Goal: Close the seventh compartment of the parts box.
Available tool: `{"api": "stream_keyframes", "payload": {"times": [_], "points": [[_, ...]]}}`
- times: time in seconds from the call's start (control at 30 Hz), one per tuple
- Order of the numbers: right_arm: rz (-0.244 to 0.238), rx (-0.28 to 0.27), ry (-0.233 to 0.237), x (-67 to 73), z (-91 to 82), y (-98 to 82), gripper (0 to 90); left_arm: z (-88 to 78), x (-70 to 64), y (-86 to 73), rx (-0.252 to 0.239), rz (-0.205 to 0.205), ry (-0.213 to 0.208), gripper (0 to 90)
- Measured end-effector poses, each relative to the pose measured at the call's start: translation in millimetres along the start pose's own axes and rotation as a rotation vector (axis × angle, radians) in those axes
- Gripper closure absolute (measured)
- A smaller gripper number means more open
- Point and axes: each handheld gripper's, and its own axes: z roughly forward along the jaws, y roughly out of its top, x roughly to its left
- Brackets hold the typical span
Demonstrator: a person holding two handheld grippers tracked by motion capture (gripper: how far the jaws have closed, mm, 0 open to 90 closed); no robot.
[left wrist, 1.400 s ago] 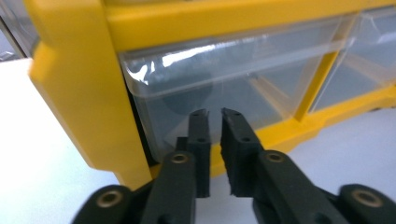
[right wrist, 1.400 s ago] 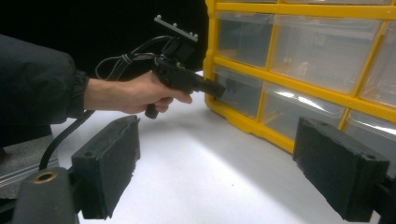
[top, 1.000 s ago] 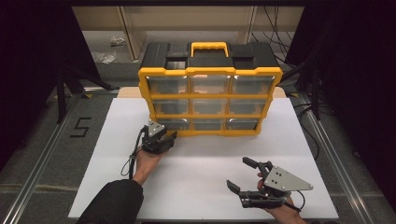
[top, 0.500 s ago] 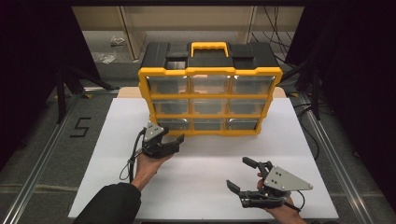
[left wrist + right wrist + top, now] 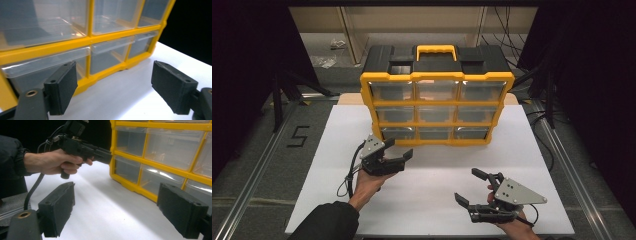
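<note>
A yellow-framed organizer with a black top, a yellow handle and clear drawers stands at the back of the white table. My left gripper hovers just in front of the bottom-left drawer, apart from it. Its jaws have just been opening and stand open with nothing between them. In the left gripper view the left gripper frames bare table, with the bottom-left drawer close behind its left jaw. My right gripper rests open near the front right of the table, with nothing between the jaws of the right gripper.
The right gripper view shows the other hand holding the left gripper at the organizer's lower corner. Cables trail from both grippers. Grey floor with metal rails flanks the table, and dark stands rise at both sides.
My left gripper has drawn back a little from the bottom-left drawer, risen slightly, and spread its jaws wider. The right gripper has stayed put.
</note>
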Motion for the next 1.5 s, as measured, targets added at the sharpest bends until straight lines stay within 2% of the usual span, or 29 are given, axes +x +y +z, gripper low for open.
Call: {"api": "stream_keyframes", "payload": {"times": [0.37,0.7,1.07,1.2,1.37,1.5], "points": [[0.000,0.000,0.000,-0.1,0.0,0.0,15.8,-6.8,-4.3,-0.5,-0.014,0.004,-0.021,19.3],[0.000,0.000,0.000,0.0,0.0,0.0,15.8,-13.7,-10.6,0.0,-0.032,0.050,-0.035,19.3],[0.000,0.000,0.000,0.0,0.1,-0.1,15.8,-20.0,-16.5,0.2,-0.045,0.065,-0.052,19.3],[0.000,0.000,-0.001,0.0,0.1,-0.1,15.8,-21.8,-18.7,-0.4,-0.049,0.095,-0.048,19.3],[0.000,-0.001,-0.001,-0.1,0.0,0.0,15.8,-25.0,-21.5,-0.3,-0.058,0.085,-0.064,19.3],[0.000,-0.001,-0.002,-0.2,-0.1,0.0,15.8,-27.6,-23.5,-1.6,-0.060,0.094,-0.071,19.3]]}}
